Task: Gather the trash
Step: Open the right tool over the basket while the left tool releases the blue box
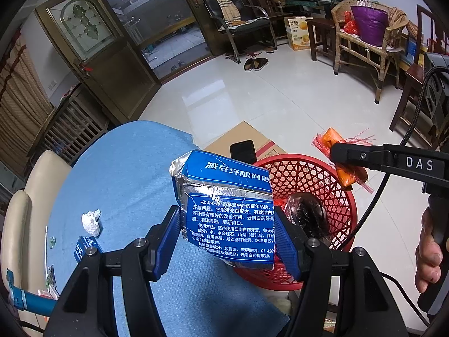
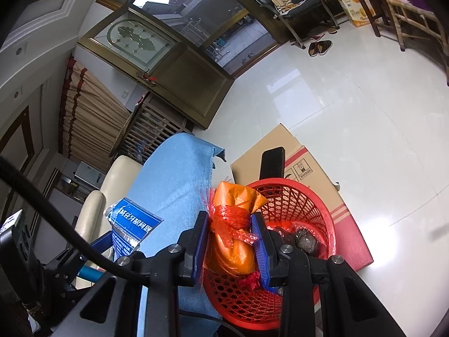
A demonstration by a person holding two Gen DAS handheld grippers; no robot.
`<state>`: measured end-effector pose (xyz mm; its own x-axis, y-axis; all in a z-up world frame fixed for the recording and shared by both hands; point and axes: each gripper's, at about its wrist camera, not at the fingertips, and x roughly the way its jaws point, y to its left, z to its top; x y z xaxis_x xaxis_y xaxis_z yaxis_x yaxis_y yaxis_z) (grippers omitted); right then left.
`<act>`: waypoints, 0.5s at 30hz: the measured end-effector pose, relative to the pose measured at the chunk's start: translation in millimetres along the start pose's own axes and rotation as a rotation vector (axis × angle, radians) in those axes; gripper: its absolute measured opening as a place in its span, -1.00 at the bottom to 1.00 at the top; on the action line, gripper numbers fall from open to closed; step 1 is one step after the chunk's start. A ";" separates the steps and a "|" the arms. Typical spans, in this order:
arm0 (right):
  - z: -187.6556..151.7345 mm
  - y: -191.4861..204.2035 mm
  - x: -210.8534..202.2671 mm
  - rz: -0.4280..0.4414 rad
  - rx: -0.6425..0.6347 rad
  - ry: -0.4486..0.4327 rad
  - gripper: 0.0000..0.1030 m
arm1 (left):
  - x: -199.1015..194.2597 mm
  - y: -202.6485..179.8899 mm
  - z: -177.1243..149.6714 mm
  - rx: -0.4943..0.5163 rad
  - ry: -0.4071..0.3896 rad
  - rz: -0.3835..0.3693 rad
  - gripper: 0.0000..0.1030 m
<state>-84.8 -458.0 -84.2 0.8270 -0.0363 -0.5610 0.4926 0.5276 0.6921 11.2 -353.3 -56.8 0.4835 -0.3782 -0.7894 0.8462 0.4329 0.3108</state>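
Two grippers (image 1: 227,236) (image 2: 231,241), two wrappers (image 1: 224,205) (image 2: 235,224)

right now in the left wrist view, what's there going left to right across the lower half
crumpled white tissue → small blue box piece → blue toothpaste box held in the left gripper → red mesh basket → orange packet in the right gripper

I hold a blue and silver toothpaste box (image 1: 224,210) in my left claw. It is torn and crumpled, tilted, up in the air by the edge of the red basket (image 1: 334,185). In my right claw is an orange packet (image 2: 235,224) tied with red mesh, upright over the basket. A dark, shiny bag (image 2: 306,241) lies inside the basket.
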 end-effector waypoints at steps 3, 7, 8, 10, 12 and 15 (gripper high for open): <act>1.0 -3.6 1.3 0.009 0.016 0.005 -0.25 | 1.3 0.2 0.5 0.002 0.001 0.000 0.28; 0.1 -5.2 -0.7 0.010 0.019 -0.013 0.21 | 1.5 -1.4 0.1 0.005 -0.001 -0.002 0.28; -0.3 -4.7 -2.0 0.012 0.013 -0.019 0.21 | 1.8 -1.7 -0.1 0.005 -0.001 -0.001 0.28; 0.2 -3.6 -3.0 0.009 0.004 -0.023 0.21 | 2.0 -2.1 -0.2 -0.001 0.003 0.003 0.28; 0.5 -3.3 -3.9 0.007 0.002 -0.029 0.21 | 2.4 -1.8 -0.3 -0.002 0.005 0.003 0.28; 0.7 -3.6 -4.0 0.001 0.003 -0.031 0.21 | 2.4 -0.9 -1.2 -0.005 0.007 0.004 0.28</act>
<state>-89.6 -460.4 -84.2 0.8355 -0.0618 -0.5460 0.4923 0.5254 0.6940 11.3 -353.6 -59.7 0.4853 -0.3708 -0.7918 0.8431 0.4382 0.3116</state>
